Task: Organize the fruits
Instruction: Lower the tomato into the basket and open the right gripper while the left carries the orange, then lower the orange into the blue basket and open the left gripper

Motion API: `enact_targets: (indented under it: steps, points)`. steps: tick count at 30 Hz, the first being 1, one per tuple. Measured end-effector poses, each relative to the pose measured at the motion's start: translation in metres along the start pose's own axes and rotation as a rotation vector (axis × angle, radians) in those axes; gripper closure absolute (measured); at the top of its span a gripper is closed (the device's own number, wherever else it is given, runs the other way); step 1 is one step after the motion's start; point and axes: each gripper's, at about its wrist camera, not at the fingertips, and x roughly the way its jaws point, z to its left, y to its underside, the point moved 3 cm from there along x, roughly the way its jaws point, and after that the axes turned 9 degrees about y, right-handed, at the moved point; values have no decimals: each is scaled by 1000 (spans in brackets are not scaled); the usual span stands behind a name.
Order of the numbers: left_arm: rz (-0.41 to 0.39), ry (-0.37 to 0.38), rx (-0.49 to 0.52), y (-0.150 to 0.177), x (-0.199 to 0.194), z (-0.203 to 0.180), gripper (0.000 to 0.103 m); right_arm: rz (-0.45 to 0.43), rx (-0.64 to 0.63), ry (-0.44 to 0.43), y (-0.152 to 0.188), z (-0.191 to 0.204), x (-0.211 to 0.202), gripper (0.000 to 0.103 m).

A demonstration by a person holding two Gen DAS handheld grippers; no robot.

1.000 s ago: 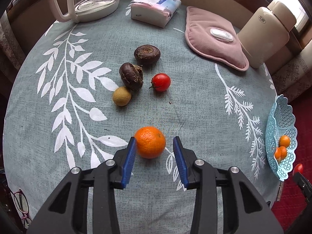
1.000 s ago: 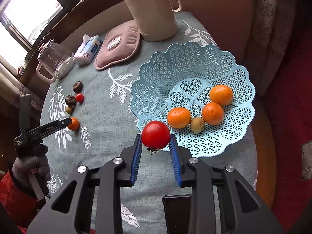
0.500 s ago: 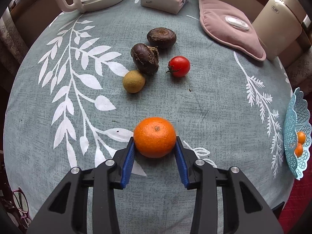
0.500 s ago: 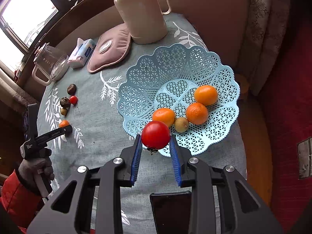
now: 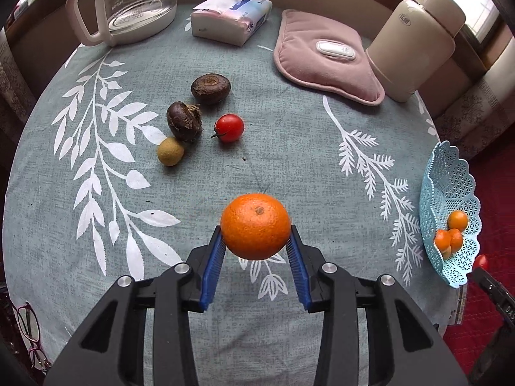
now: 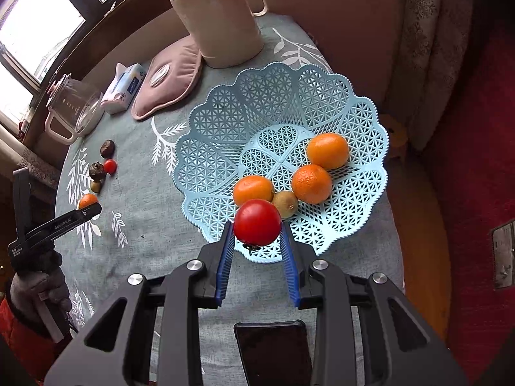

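Orange (image 5: 256, 226) clamped in left gripper (image 5: 256, 251), just clear of the surface (image 5: 199, 199). Tomato (image 6: 257, 222) clamped in right gripper (image 6: 257, 244) above basket (image 6: 222, 128) rim. Transfer step judged underway; tomato release into basket called for, then orange carried across.

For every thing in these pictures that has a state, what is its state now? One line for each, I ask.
left tongs: shut on the orange, just closed.
right tongs: shut on the large tomato, above the basket rim.
blue basket: upright, holds three oranges and one small brown fruit.
small tomato: loose on the table.
two dark fruits: loose on the table.
glass jug: upright, looks empty.
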Motion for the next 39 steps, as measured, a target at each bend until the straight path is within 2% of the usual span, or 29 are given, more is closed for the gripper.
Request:
enact_targets:
  steps: [19,39]
  points:
    - [21,151,210,0,-3,-113,64,-18,74,-3,1,-25,-5,70]
    - [61,211,369,-8,25,-193,64,-24,107,4,0,-38,-5,70]
